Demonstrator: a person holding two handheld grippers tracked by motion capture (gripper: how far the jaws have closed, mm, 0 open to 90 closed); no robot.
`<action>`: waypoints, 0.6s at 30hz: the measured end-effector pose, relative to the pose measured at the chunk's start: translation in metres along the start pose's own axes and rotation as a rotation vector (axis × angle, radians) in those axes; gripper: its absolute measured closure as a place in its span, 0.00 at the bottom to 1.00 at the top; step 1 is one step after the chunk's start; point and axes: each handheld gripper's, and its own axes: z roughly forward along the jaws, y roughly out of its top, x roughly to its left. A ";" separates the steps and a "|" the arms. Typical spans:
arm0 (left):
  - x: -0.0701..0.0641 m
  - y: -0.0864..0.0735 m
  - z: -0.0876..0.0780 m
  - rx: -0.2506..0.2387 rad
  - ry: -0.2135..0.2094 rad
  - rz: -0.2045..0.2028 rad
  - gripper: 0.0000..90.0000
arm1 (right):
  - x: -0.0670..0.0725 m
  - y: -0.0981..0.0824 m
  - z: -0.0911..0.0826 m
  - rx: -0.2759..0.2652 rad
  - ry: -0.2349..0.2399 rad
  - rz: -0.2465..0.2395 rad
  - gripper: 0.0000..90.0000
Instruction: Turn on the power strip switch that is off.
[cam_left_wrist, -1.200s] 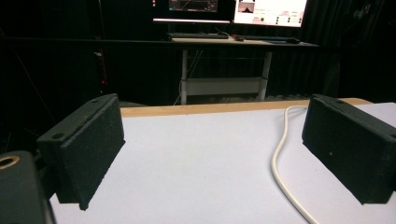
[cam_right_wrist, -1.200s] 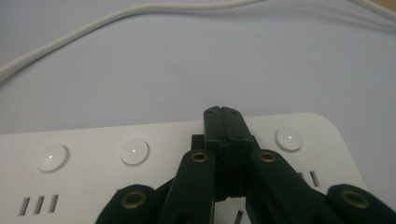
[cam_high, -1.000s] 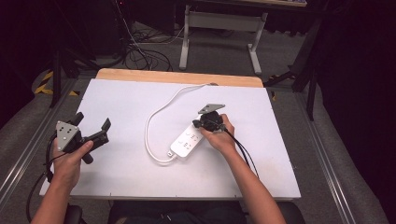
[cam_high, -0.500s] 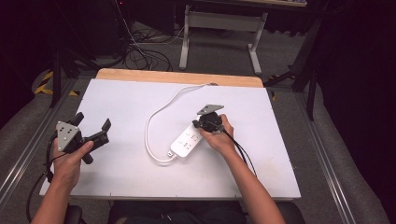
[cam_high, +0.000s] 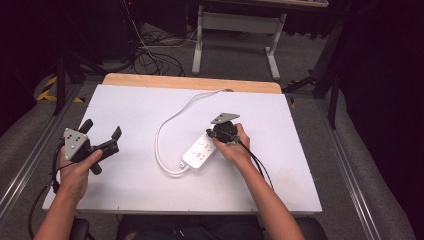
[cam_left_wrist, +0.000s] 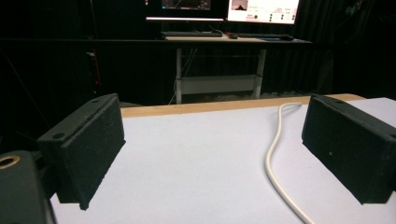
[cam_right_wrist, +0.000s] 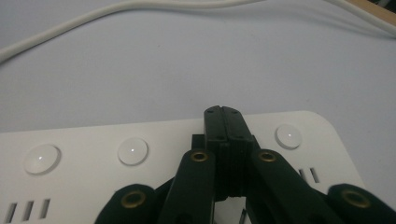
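From above, the power strip (cam_high: 201, 151) lies mid-tabletop (cam_high: 130, 105), its cord (cam_high: 165, 125) looping toward twelve o'clock. My right tool (cam_high: 220, 134), jaws together, presses its top. My left tool (cam_high: 102, 140) at nine o'clock gapes, holding nothing.

Left gripper view: cord (cam_left_wrist: 275, 154) runs at three o'clock.

Right gripper view: my closed tool (cam_right_wrist: 226, 135) rests among buttons (cam_right_wrist: 133, 150). The strip looks rigid, light and smooth; I'd grip its long edges.

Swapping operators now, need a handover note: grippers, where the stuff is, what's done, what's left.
Right gripper: jaws shut, tips down over the white power strip near its round switch buttons; nothing gripped.
Left gripper: open, empty, held at the table's left side.
Strip lies mid-table, its cord looping toward the far edge.
Done: right tip set over the strip.
Left: probably press a button; I can't tell whether one is pressed.
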 end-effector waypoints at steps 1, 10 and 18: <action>0.000 0.000 0.001 -0.001 -0.004 0.000 0.07 | 0.000 0.000 0.000 -0.001 0.000 0.007 1.00; -0.002 0.000 0.003 -0.001 -0.011 0.000 0.07 | 0.002 -0.002 -0.001 -0.010 -0.012 -0.005 1.00; -0.001 0.000 0.000 -0.001 -0.003 -0.006 0.07 | 0.003 -0.002 -0.002 -0.005 -0.014 -0.007 1.00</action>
